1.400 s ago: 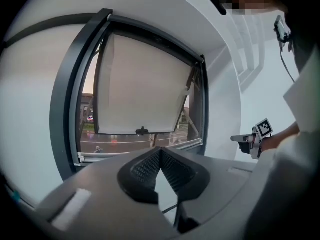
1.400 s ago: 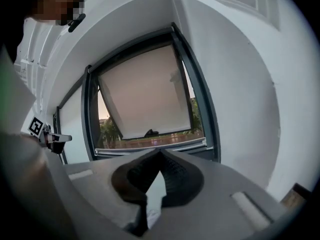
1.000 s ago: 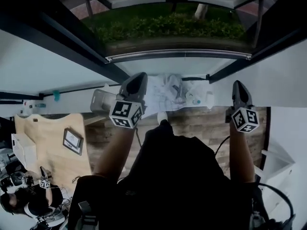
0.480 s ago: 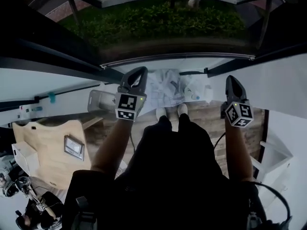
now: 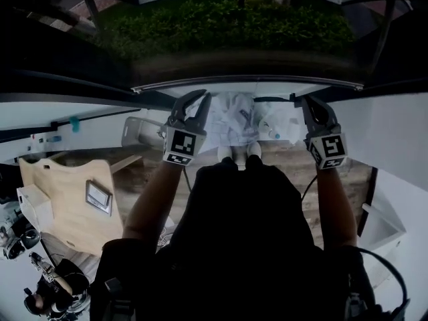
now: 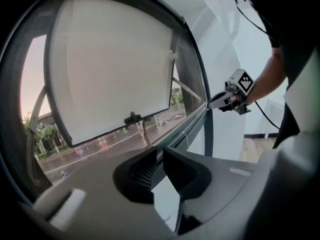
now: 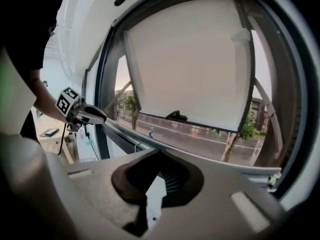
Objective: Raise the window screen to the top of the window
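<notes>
Screen (image 6: 115, 69): covers the upper window, its bottom edge and black handle (image 6: 132, 118) well above the sill (image 5: 247, 83).
Left gripper (image 6: 159, 153): near the sill, jaws just opening to a narrow gap, nothing between them.
Right gripper (image 7: 159, 151): near the sill, jaws closed, empty.
Below the sill: white clutter (image 5: 234, 119) on the floor.

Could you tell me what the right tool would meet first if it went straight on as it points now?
Probably the window's lower frame, just ahead of the right tool; nothing shows between them. The window screen hangs higher, off that line, though depth is unclear.
</notes>
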### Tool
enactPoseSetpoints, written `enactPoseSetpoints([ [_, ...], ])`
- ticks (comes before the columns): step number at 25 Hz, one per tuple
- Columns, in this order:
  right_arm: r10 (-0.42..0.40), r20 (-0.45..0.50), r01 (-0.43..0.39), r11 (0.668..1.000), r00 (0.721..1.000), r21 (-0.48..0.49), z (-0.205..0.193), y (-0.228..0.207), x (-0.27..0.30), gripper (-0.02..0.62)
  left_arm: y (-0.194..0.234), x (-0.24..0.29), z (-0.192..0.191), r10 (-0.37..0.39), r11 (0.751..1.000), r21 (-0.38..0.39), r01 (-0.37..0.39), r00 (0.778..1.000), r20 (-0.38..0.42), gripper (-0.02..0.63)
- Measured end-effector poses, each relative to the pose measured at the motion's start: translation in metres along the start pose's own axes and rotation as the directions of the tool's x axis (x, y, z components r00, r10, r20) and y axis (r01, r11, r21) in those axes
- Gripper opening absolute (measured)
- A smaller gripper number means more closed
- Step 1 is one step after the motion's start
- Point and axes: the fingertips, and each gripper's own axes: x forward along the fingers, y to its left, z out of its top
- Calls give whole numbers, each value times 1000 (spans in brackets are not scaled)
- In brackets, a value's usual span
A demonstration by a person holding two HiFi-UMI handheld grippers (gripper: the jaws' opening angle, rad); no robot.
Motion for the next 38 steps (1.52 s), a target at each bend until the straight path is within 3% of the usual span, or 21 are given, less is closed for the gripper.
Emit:
enactPoseSetpoints([
  [6, 2, -73, -21, 965, 997, -263, -12, -8, 12, 3, -21, 19, -21, -23, 984, 175, 36, 997, -74, 130],
  [9, -23, -142, -33, 927, 990, -374, -28, -16, 18, 168, -26, 29, -28, -7, 959, 281, 35, 995, -100, 145],
  [12, -65, -228, -51, 883, 972, -467, -48, -25, 24, 172, -25, 36, -35, 2, 946, 321, 39, 992, -127, 146],
  [15, -96, -252, -56, 842, 963, -536, -52, -30, 30, 172, -17, 39, -41, 39, 945, 327, 10, 989, -143, 144],
  [25, -126, -237, -51, 782, 963, -622, -58, -38, 50, 153, -5, 44, -58, 80, 944, 329, -18, 981, -175, 110],
  [30, -155, -210, -27, 742, 965, -670, -55, -40, 54, 117, -3, 44, -58, 95, 915, 403, -16, 980, -176, 80],
  [38, -164, -222, -32, 733, 961, -679, -54, -35, 53, 114, 3, 44, -52, 157, 866, 499, -44, 970, -187, 89],
])
